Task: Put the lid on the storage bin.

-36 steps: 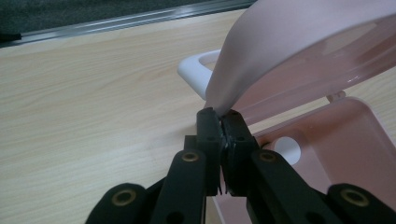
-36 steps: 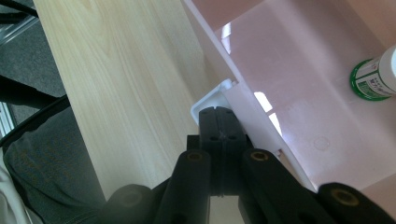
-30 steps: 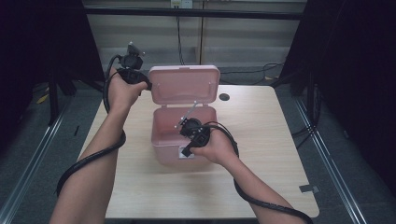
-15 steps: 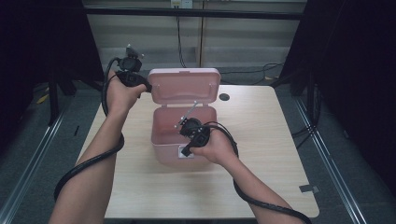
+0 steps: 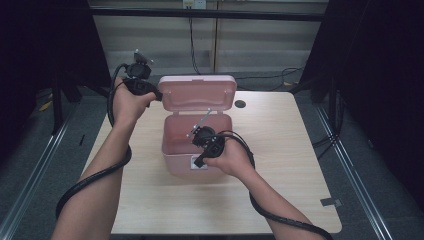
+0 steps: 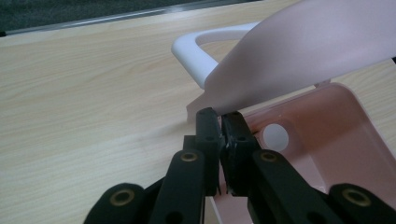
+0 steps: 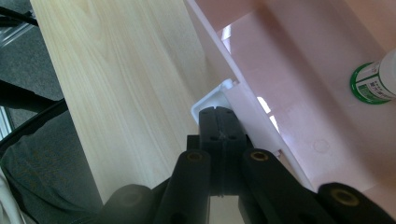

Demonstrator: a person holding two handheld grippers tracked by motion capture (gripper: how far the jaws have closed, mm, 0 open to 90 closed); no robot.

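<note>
Little has moved since the earlier frame: the left hand sits slightly nearer the lid's corner, the lid stands at the same angle, and the right hand has kept its place at the box front.

Pink storage box stands near the middle of the worktop, its lid raised and leaning back. Left gripper has its jaws pressed together on the lid's left edge; in the left gripper view the pads pinch the thin pink lid, with a white handle lying behind it. Right gripper is at the front wall by the white latch; in the right gripper view its jaws are pressed together against the white latch piece at the box rim.

Inside the box lies a small white bottle with a green-banded label; its print is too small to read. A dark round mark sits on the worktop right of the lid. Black cables trail from both grippers across the forearms.
</note>
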